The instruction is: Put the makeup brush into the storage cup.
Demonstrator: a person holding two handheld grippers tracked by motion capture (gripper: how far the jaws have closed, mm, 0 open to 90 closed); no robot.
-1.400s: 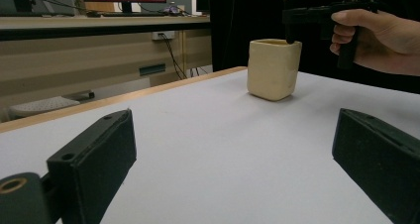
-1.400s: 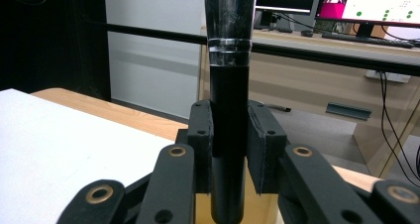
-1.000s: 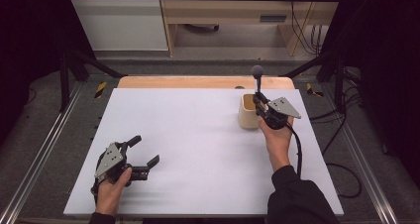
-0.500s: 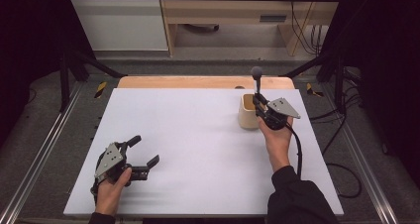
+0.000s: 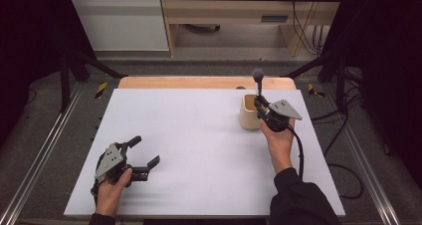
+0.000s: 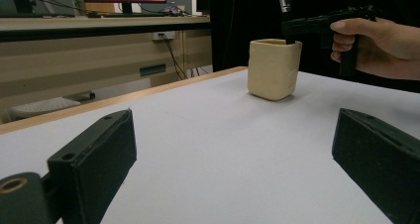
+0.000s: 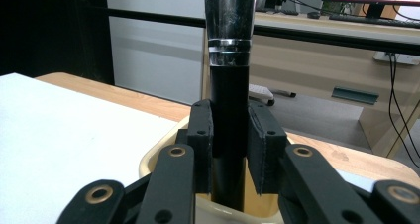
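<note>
Brush (image 5: 258, 80) upright in cream cup (image 5: 247, 116), right gripper (image 5: 260, 108) clamping handle.

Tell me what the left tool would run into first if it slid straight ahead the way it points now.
Probably the cream cup. From the left tool, its open jaws look across bare white table toward the cup, slightly right of centre. Depth is hard to judge, so it might just pass beside it.

From above we look forward and down over the worktop (image 5: 199, 135); our two gripper views sit low, both sharing the cream cup (image 6: 274, 68).
</note>
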